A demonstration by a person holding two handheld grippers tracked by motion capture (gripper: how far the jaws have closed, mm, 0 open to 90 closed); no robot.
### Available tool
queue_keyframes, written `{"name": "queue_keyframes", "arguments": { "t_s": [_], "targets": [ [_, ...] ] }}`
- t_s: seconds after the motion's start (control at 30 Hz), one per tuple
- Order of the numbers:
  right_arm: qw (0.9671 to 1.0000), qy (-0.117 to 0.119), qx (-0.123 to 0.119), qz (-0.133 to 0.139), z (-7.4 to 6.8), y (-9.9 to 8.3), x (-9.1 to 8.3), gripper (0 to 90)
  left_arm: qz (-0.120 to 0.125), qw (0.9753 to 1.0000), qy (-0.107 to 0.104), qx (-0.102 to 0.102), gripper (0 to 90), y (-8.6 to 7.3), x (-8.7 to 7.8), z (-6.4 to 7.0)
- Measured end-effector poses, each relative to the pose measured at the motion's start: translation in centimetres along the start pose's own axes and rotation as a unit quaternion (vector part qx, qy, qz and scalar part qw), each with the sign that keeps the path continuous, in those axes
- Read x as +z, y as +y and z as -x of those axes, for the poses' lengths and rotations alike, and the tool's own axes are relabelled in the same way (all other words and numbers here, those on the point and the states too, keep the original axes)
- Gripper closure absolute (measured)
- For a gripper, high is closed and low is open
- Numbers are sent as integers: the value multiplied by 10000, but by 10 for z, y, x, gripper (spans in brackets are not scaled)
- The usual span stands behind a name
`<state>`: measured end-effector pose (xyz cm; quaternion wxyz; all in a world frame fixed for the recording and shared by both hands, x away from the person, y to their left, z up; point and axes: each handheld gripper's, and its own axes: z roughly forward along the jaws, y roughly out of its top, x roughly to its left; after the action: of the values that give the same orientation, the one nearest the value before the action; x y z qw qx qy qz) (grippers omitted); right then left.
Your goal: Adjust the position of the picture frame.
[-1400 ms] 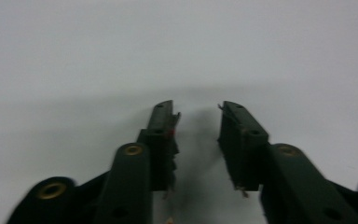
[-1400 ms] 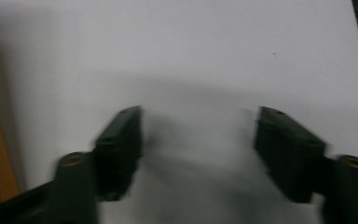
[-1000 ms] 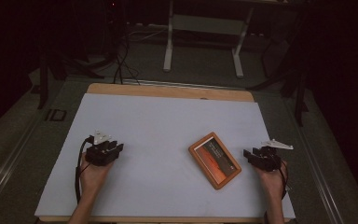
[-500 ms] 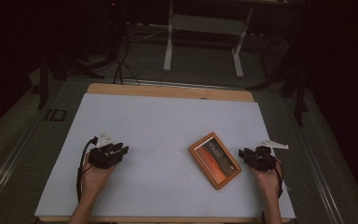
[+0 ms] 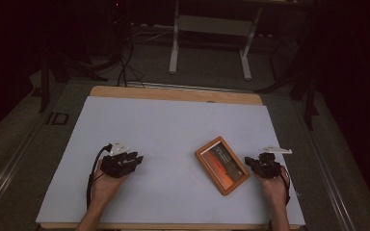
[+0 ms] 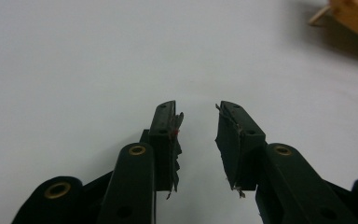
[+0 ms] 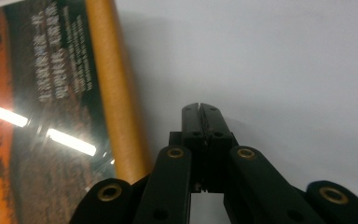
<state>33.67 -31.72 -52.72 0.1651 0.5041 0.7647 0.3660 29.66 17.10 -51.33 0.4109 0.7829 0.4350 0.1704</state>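
A wooden-framed picture (image 5: 221, 164) with a dark orange print lies flat on the white table (image 5: 173, 125), right of centre. My right gripper (image 5: 248, 161) rests just beside the frame's right edge, its jaws shut with nothing between them. In the right gripper view that gripper (image 7: 199, 108) points along the frame's wooden rail (image 7: 114, 93), and the glass reflects lights. My left gripper (image 5: 138, 159) sits low over the table at the left, open and empty. The left gripper view has that gripper (image 6: 198, 116) over bare white surface, with a corner of the frame (image 6: 354, 16) at top right.
The table's wooden far edge (image 5: 173, 93) borders a dark floor with cables and a metal stand (image 5: 209, 29). Bare white surface spreads between the two grippers and toward the back of the table.
Both hands have slid inward: the left gripper moved right a little, the right gripper moved left up to the frame's edge. The frame has stayed in place.
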Motion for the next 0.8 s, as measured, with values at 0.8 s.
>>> {"name": "queue_keyframes", "arguments": {
  "t_s": [0.8],
  "targets": [
    [9946, 14, -902, -507, -59, -13, -1, 899, -52, 9976, -695, -51, 639, 6, 14, 22]
  ]
}}
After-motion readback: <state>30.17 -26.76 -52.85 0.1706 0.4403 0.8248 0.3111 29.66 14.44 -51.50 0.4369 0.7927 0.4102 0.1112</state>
